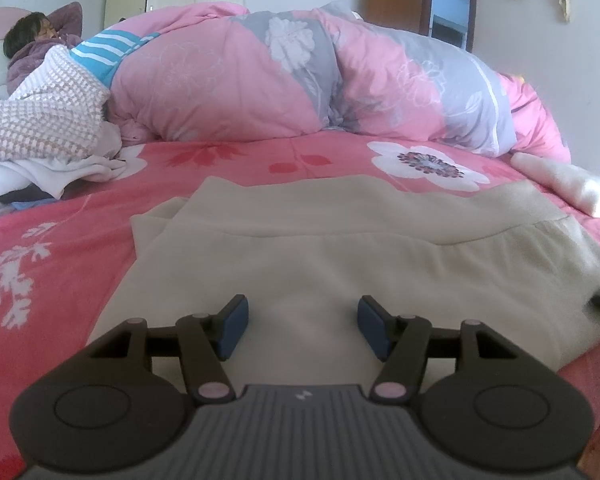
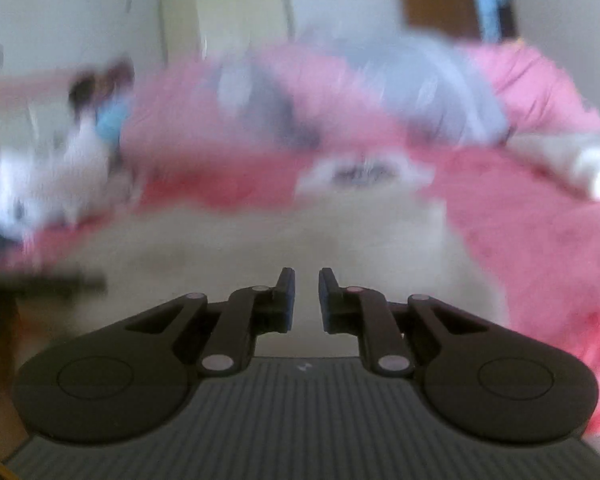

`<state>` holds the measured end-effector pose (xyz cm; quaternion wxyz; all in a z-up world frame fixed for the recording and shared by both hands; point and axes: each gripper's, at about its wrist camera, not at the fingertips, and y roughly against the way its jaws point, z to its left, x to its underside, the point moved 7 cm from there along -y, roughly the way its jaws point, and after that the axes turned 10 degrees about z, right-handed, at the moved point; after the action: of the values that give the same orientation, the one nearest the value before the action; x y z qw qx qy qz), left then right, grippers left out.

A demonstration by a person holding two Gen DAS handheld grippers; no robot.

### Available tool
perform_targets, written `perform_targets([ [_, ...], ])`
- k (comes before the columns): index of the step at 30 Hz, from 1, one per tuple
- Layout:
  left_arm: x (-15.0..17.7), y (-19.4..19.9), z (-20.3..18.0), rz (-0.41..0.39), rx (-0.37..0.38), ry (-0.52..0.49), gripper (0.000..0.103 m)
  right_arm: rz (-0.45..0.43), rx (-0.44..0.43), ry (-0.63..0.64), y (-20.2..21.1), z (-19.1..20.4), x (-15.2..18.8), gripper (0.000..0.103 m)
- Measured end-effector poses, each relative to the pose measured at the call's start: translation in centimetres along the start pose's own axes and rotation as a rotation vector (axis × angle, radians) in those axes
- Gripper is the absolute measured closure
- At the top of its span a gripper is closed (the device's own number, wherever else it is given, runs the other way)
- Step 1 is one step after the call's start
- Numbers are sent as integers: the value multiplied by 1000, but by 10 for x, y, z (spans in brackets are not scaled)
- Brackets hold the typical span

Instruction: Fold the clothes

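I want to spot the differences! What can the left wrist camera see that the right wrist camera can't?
Only the left view, which is sharp, shows the left gripper with jaws wide apart over the beige garment, plus a mirror on the wall. Only the right view, which is blurred, shows the right gripper, jaws nearly together with nothing between them. Both show the beige garment, the pink sheet and the piled pink quilt.

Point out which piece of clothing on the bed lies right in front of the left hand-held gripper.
The beige garment, spread flat on the pink floral sheet just past the left hand-held gripper. The white piece lies far right; the white pile sits far left.
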<state>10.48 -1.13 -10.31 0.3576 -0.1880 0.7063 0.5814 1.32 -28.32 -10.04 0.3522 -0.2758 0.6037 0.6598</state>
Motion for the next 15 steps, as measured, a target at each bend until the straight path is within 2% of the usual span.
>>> perform_targets([
  [2,0,3,0,-1,-4,-9,41,18,27,16,-20,-4,20,92],
  [5,-4,17,-7,-33,-22,-46,44,43,31,13,-17,-7,12,92],
  [7,-8,33,-22,-86,-12,-107,43,49,33,18,-20,-9,11,92],
  [9,-6,42,-39,-107,12,-170,42,41,28,5,-23,-11,12,92],
  [11,1,41,-57,-87,37,-228,42,41,27,-7,-22,-10,14,92],
  [15,25,17,-70,-10,-8,-259,41,52,32,-18,-17,1,16,92],
])
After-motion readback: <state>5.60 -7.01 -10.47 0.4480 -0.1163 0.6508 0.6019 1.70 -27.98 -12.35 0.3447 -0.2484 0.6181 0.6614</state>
